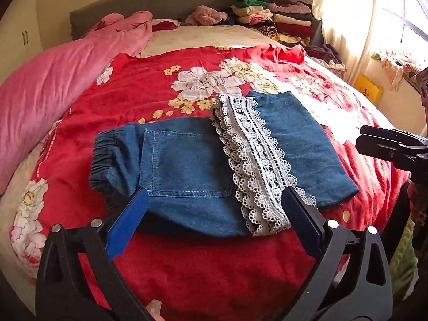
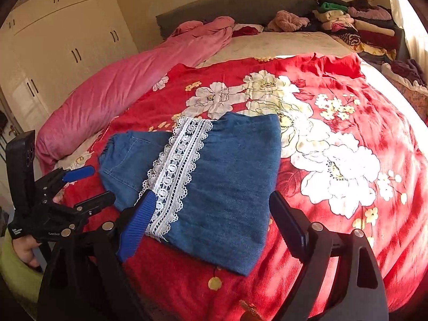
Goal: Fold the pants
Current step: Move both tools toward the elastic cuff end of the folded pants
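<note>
Blue denim pants (image 1: 187,165) lie folded flat on the red floral bedspread (image 1: 214,262), with a white lace trim (image 1: 256,160) running across them and the elastic waistband (image 1: 101,157) at the left. They also show in the right wrist view (image 2: 227,176), lace (image 2: 174,176) on their left part. My left gripper (image 1: 214,203) is open and empty, just above the pants' near edge. My right gripper (image 2: 211,208) is open and empty over the near edge of the folded leg. The left gripper shows at the left of the right wrist view (image 2: 91,187), and the right gripper at the right edge of the left wrist view (image 1: 385,147).
A pink duvet (image 1: 53,91) is bunched along the bed's left side. Stacks of folded clothes (image 1: 275,16) sit by the grey headboard (image 1: 149,2). A cream wardrobe (image 2: 58,40) stands left of the bed. A curtained window (image 1: 374,13) is at the right.
</note>
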Tool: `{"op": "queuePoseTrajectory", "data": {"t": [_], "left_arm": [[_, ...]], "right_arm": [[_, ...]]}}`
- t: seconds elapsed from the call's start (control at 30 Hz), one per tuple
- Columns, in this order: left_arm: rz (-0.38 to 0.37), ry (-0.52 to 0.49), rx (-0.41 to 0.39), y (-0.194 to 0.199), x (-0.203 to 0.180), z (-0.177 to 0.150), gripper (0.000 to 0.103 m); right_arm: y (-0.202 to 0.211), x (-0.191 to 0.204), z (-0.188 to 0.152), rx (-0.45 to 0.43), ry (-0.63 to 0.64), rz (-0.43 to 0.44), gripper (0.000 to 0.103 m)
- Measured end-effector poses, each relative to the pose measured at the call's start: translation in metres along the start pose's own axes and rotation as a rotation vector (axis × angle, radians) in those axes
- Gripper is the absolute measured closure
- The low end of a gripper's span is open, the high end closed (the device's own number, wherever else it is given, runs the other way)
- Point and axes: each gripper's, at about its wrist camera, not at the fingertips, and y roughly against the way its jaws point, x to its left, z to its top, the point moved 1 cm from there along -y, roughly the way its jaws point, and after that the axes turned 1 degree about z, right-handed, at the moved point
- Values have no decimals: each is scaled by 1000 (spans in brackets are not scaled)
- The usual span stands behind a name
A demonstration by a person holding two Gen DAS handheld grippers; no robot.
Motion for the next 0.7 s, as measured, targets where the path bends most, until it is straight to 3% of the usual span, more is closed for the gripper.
{"op": "queuePoseTrajectory", "data": {"t": [0.7], "left_arm": [[33,183,12,-7,77,-16,10]], "right_arm": [[-79,80,56,104,180,104,17]]}}
